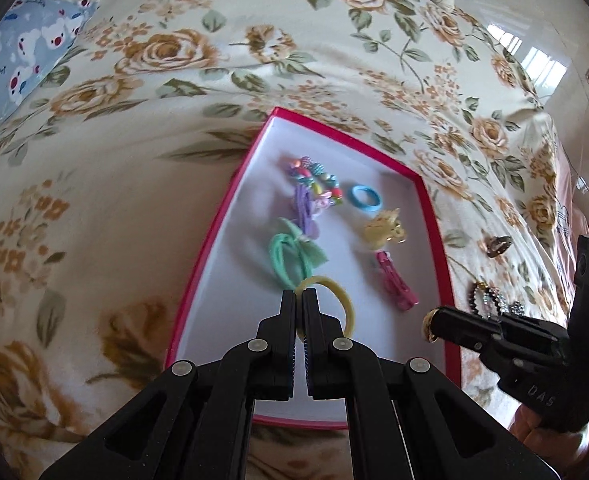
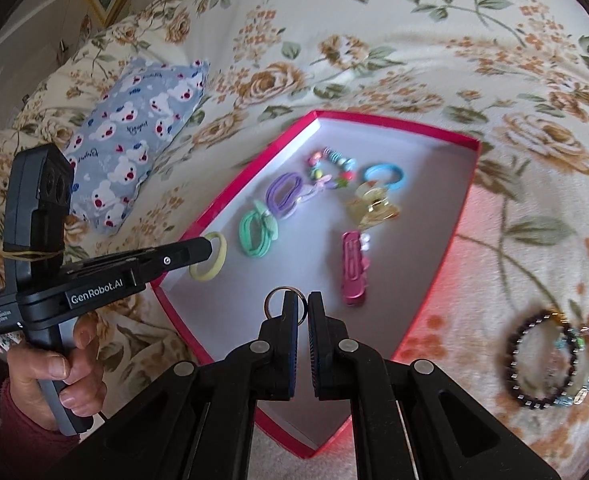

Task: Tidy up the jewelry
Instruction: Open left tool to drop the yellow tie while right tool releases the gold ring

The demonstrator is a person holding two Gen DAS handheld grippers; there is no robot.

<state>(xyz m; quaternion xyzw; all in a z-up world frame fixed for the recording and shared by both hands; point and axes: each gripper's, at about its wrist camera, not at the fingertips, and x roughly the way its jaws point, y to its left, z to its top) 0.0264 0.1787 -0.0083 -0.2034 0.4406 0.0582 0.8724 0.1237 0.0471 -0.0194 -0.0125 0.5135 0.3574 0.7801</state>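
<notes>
Left gripper [image 1: 299, 300]: pinched shut on yellow hair tie [image 1: 344, 304], over red box [image 1: 430, 208]. Right gripper [image 2: 302, 306]: clamping small ring [image 2: 272, 304], same box. Step: placing. Next, likely: release both

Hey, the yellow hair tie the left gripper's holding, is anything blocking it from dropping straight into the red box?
Nothing visible does. The left gripper holds the yellow hair tie over bare white floor just inside the red box rim; the green hair tie lies beside it, apart.
</notes>
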